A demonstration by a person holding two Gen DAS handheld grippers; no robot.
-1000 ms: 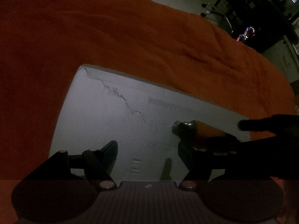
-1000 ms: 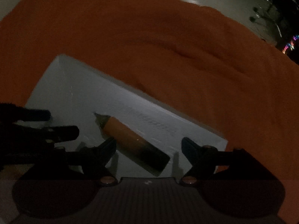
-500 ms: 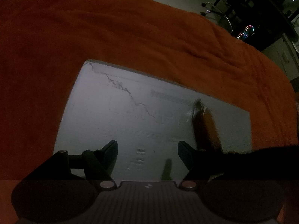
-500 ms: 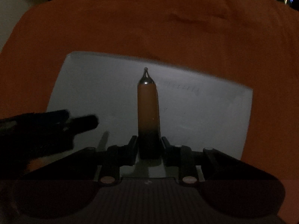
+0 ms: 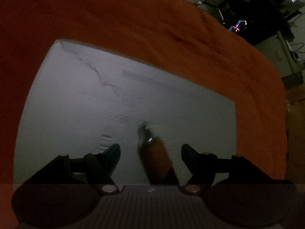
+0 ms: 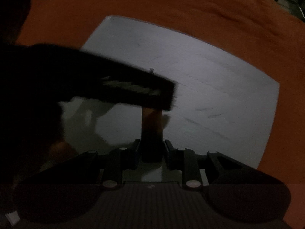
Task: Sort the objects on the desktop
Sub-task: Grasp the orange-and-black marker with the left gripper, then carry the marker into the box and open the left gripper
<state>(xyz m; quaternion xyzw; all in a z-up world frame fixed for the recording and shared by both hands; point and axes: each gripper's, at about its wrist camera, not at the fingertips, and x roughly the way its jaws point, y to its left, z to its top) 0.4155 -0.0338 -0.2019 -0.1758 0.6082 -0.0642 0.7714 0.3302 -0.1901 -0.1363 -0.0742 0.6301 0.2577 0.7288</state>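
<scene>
An orange pen (image 6: 151, 118) with a silver tip and a black rear end sticks forward out of my right gripper (image 6: 152, 143), which is shut on its black end. It hangs over a white sheet (image 6: 209, 76) that lies on an orange cloth (image 6: 171, 3). In the left wrist view the same pen (image 5: 154, 158) points up between the fingers of my left gripper (image 5: 150, 148), which is open and apart from it on both sides. One of the left gripper's fingers (image 6: 133, 85) crosses the right wrist view as a dark bar and hides the pen's upper half.
The white sheet (image 5: 95, 105) has a crack-like line running across it. The orange cloth (image 5: 133, 28) surrounds it on all sides. Beyond the cloth's far edge the room is dark, with coloured lights (image 5: 238, 25) at the upper right.
My right gripper closed on the pen and lifted it off the sheet. The pen now stands between my left gripper's open fingers, and the left gripper has come across the right wrist view.
</scene>
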